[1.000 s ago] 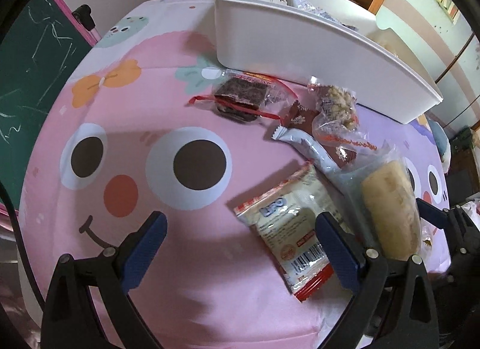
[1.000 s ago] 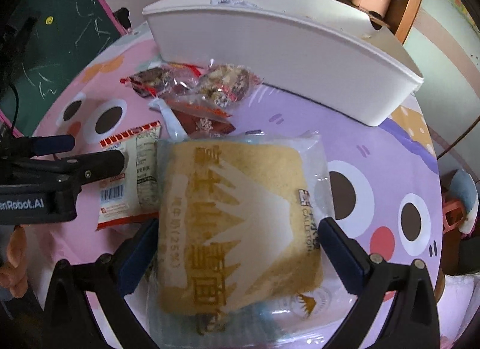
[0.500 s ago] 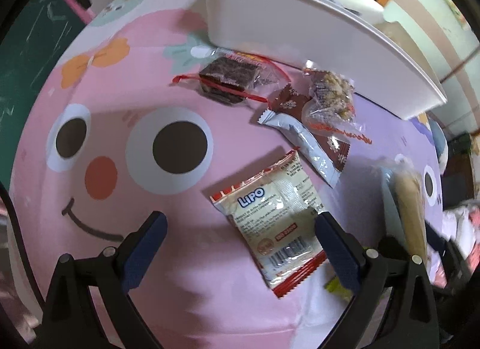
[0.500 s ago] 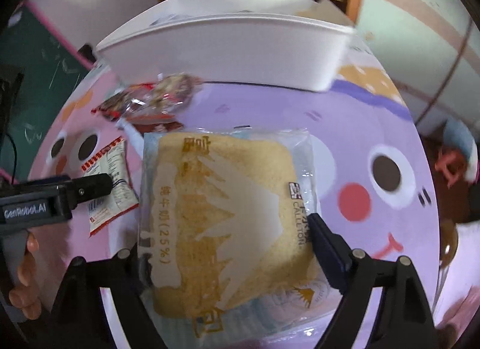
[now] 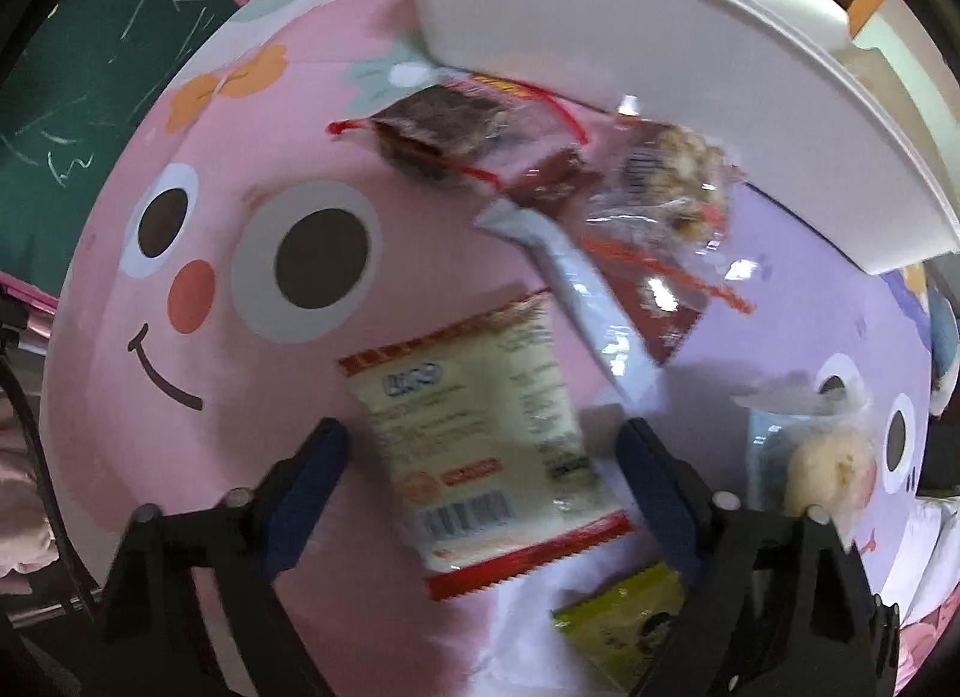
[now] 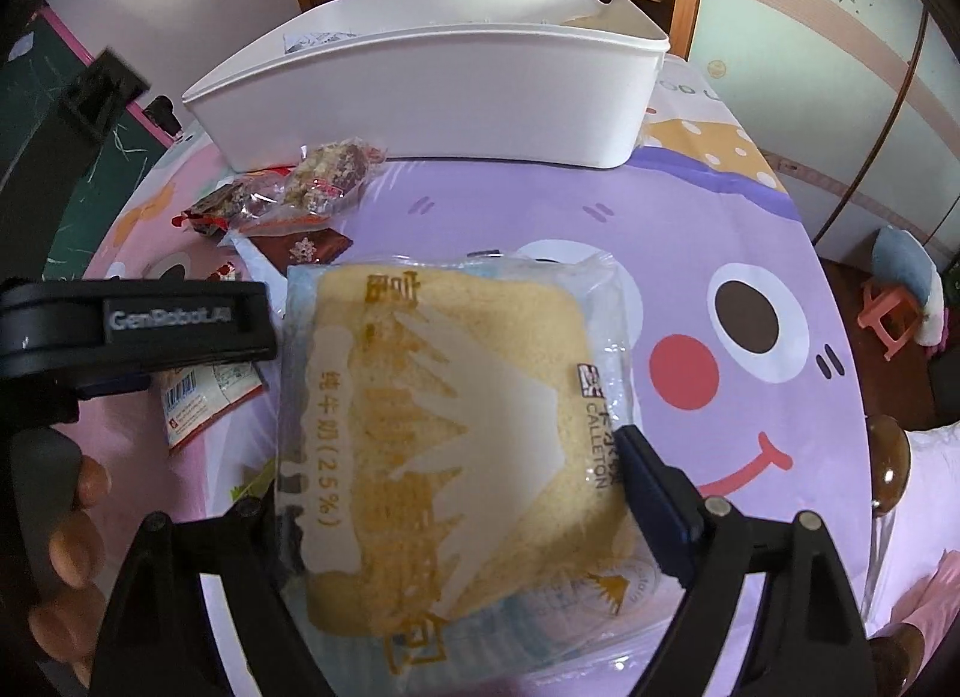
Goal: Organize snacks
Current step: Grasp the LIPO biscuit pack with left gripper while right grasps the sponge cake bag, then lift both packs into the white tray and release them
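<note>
Lower centre, right wrist view: right gripper (image 6: 456,493) clamps the clear-wrapped square yellow bread slice (image 6: 456,433).
Lower centre, left wrist view: left gripper (image 5: 486,481) jaws closing around the cream cracker packet with red edges (image 5: 480,433), not yet pressing.
Top of both views: long white plastic bin (image 6: 432,97) on the pink-and-purple cartoon cloth (image 5: 240,157).

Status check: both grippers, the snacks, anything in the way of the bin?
Right gripper shut on bread pack. Left gripper closing around cracker pack, not yet gripped. Path to white bin looks clear.
</note>
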